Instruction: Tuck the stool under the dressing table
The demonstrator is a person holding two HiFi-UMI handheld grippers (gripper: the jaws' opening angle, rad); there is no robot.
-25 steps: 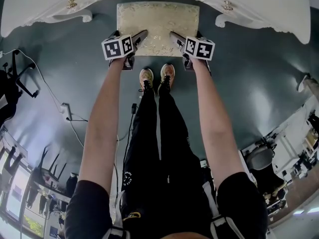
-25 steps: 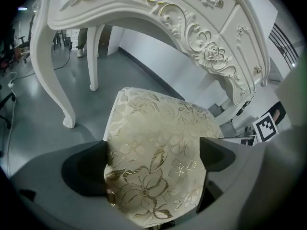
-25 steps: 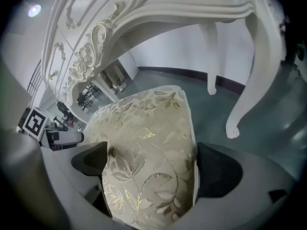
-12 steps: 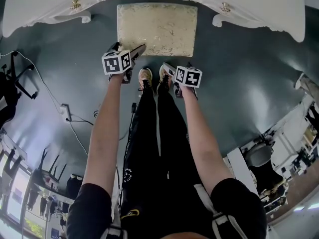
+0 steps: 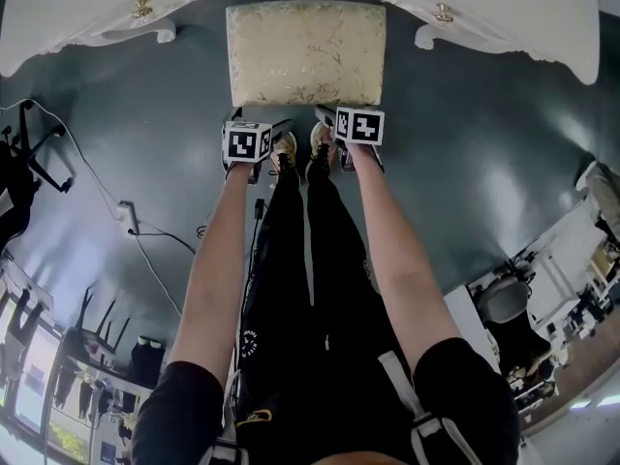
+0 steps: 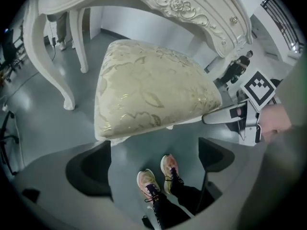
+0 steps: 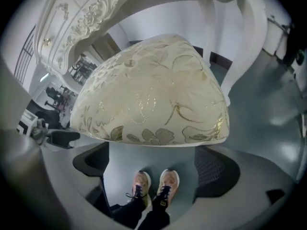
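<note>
The stool [image 5: 306, 54], with a cream and gold floral cushion, stands on the grey floor, its far edge under the front of the white dressing table [image 5: 97, 13]. My left gripper [image 5: 275, 130] and right gripper [image 5: 325, 118] hang just short of the stool's near edge, above my shoes [image 5: 302, 149], touching nothing. In the left gripper view the cushion [image 6: 148, 90] fills the middle beyond the left gripper [image 6: 153, 161], which is open and empty. The right gripper [image 7: 153, 164] is likewise open below the cushion [image 7: 153, 95]. The stool's legs are hidden.
The dressing table's carved legs [image 6: 53, 56] flank the stool on both sides. Cables [image 5: 136, 231] trail over the floor at the left beside a black stand [image 5: 19, 177]. More furniture [image 5: 601, 177] sits at the right edge.
Both grippers have drawn back from the stool's front corners toward my feet, the right one first, then the left. The stool has hardly shifted.
</note>
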